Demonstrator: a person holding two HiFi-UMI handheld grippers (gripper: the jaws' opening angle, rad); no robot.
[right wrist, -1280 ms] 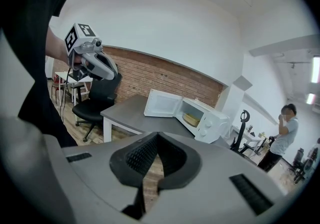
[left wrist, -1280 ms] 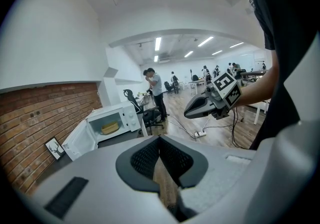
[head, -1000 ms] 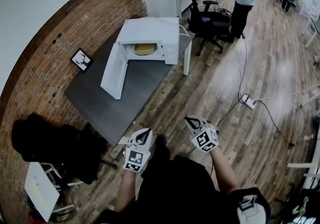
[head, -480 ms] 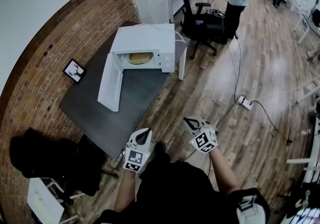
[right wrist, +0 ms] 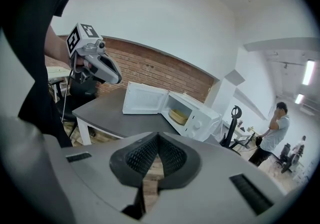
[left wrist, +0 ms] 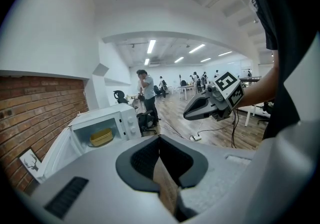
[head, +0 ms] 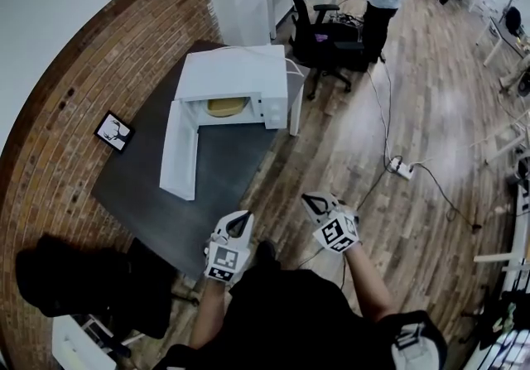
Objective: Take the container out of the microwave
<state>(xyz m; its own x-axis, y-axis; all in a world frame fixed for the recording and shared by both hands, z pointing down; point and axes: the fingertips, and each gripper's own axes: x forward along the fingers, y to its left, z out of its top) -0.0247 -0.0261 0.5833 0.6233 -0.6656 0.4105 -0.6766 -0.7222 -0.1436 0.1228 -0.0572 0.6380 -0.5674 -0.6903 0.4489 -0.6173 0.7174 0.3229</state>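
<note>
Both claws are pinched shut on nothing, left gripper (head: 242, 218) and right gripper (head: 307, 199) held low side by side, and well ahead of them the yellow container (head: 222, 106) sits inside the open microwave (head: 236, 72) on the dark table (head: 149, 182).

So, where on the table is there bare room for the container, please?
Bare tabletop in front of the microwave, beside its open door, and between the door and the picture frame. The microwave crowds the far end.

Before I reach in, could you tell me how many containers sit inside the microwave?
1: a yellow container inside the open microwave; anything behind it would be hidden.
</note>
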